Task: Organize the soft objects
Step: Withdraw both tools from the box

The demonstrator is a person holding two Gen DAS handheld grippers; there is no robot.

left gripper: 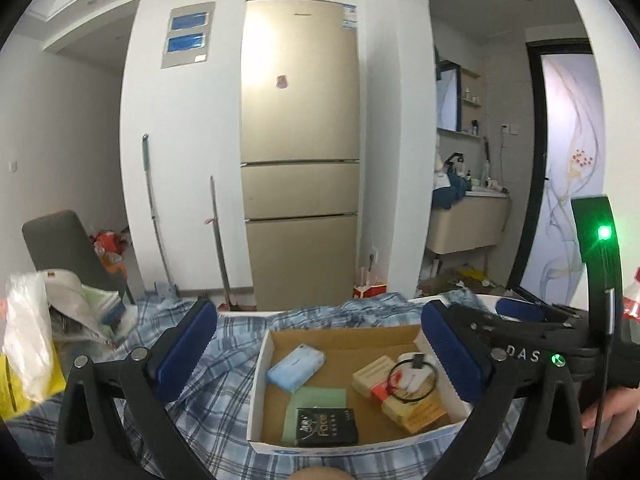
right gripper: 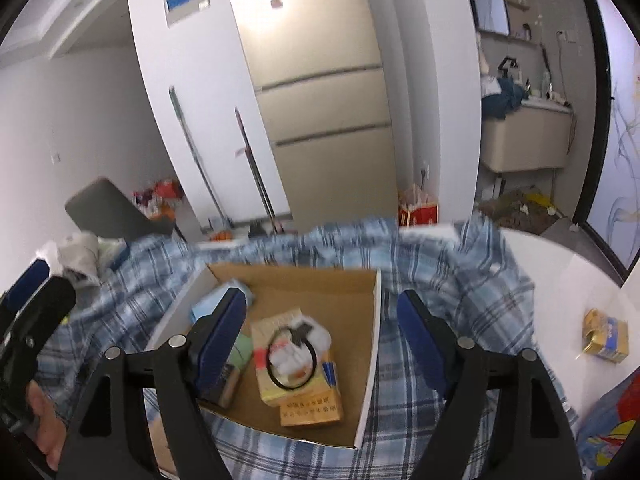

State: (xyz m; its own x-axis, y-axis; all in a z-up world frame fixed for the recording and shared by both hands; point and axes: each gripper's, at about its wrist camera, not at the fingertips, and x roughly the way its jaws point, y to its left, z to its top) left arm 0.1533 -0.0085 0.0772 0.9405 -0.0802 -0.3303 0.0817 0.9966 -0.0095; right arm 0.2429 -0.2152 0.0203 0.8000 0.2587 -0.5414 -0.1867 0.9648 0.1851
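A shallow cardboard box [left gripper: 259, 376] [right gripper: 370, 360] lies on a blue plaid cloth [left gripper: 216, 396]. In it are a light blue tissue pack [left gripper: 296, 366], a green packet [left gripper: 318, 400], a black pack marked "Face" [left gripper: 326, 426] and yellow-tan packs [left gripper: 372, 376] [right gripper: 310, 408]. A black hair ring [right gripper: 292, 360] rests on a white soft item on top of the packs. My left gripper [left gripper: 320, 346] hangs open in front of the box with nothing between its pads. Over the box's near side my right gripper [right gripper: 320, 322] is open and empty.
The plaid cloth covers part of a white round table [right gripper: 560, 280]. A small yellow carton [right gripper: 606, 334] stands on the bare part at the right. Plastic bags and packets [left gripper: 36, 344] pile up at the left. A fridge [left gripper: 300, 152], a grey chair [left gripper: 68, 244] and two mop handles stand behind.
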